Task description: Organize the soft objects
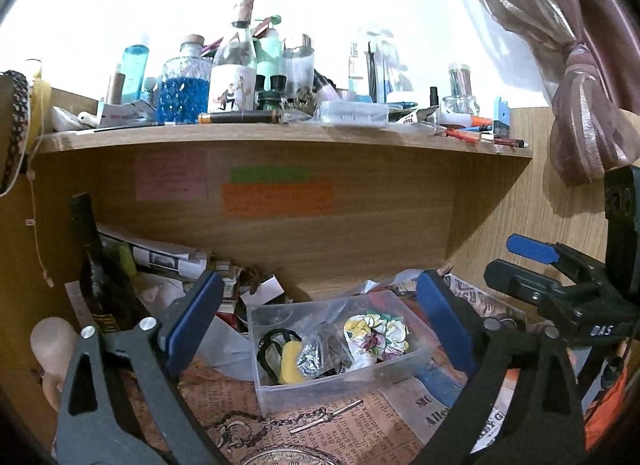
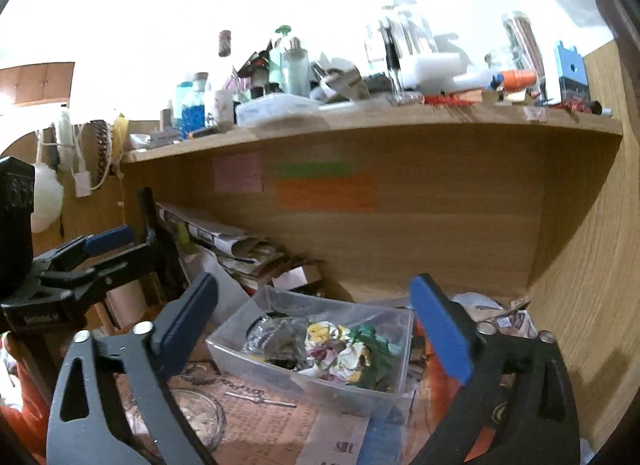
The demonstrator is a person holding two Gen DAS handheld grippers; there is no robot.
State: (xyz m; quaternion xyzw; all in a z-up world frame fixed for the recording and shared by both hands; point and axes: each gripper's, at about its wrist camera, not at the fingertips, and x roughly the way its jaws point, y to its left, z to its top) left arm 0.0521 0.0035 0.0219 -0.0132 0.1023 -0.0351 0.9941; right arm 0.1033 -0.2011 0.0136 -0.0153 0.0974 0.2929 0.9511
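A clear plastic box (image 1: 320,387) stands on newspaper under a wooden shelf; it also shows in the right wrist view (image 2: 256,361). It holds a floral cloth piece (image 1: 378,335) (image 2: 340,349), a yellow soft item (image 1: 290,363), a black band and crinkled plastic bags. My left gripper (image 1: 316,321) is open and empty, its blue pads either side of the box, held above and in front of it. My right gripper (image 2: 316,329) is open and empty, also spread around the box. The right gripper shows in the left view (image 1: 532,261), the left gripper in the right view (image 2: 100,249).
The shelf (image 1: 280,137) above is crowded with bottles, jars and pens. Folded papers (image 1: 160,257) and a dark bottle (image 1: 90,249) lie at the back left. A metal chain with a bar (image 1: 320,419) lies on the newspaper. A pink curtain (image 1: 580,113) hangs right.
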